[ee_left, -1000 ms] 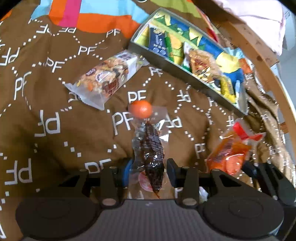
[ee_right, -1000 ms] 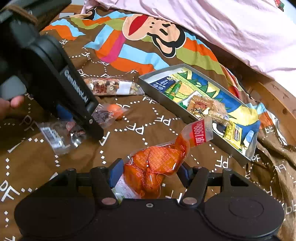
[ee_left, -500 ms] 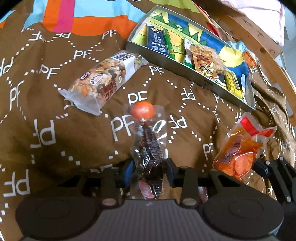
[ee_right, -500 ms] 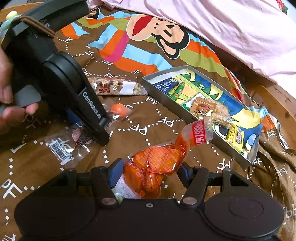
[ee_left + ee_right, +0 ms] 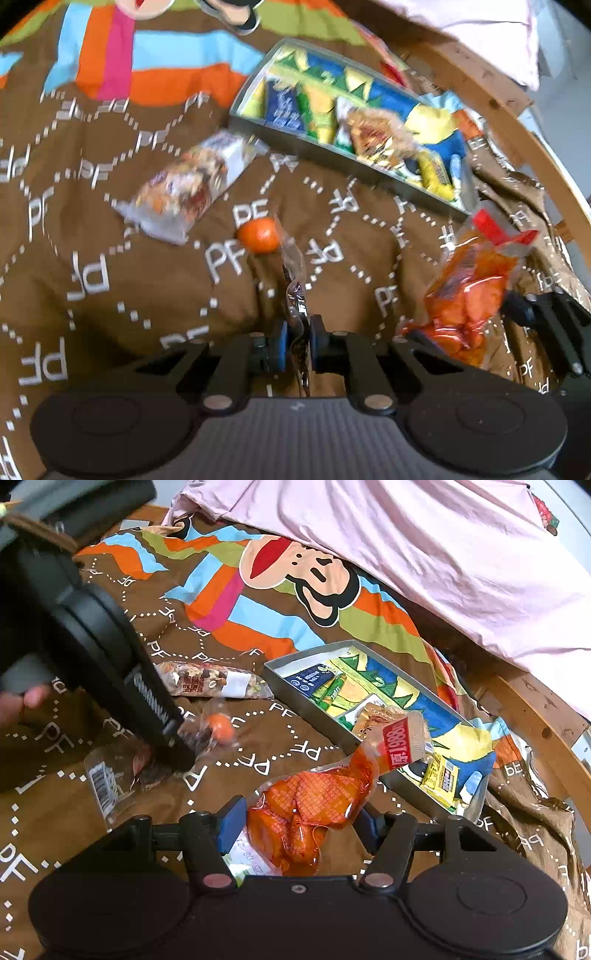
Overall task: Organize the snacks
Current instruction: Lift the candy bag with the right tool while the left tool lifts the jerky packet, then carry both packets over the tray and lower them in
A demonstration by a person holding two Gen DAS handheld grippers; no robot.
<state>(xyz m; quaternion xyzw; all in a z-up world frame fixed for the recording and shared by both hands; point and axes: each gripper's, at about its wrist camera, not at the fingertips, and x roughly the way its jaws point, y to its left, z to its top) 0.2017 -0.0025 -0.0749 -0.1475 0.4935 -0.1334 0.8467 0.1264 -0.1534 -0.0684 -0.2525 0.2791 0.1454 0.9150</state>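
Observation:
My left gripper (image 5: 297,341) is shut on a clear packet of dark dried snack (image 5: 295,295) with an orange sticker (image 5: 258,235) at its far end; the packet now stands on edge between the jaws. It also shows in the right wrist view (image 5: 122,775), with the left gripper (image 5: 177,746) on it. My right gripper (image 5: 295,829) holds an orange snack pouch (image 5: 314,805) with a red label between its jaws. That pouch shows at the right of the left wrist view (image 5: 469,295). A grey tray (image 5: 295,694) with several snack packets lies beyond.
A nut mix packet (image 5: 188,184) lies on the brown patterned blanket (image 5: 74,221) left of the tray (image 5: 332,151). A pink sheet (image 5: 443,554) and a wooden bed frame (image 5: 546,716) lie behind and right of the tray.
My left gripper has closed on the dark snack packet, which turned on edge. The right gripper has raised the orange pouch slightly and kept hold.

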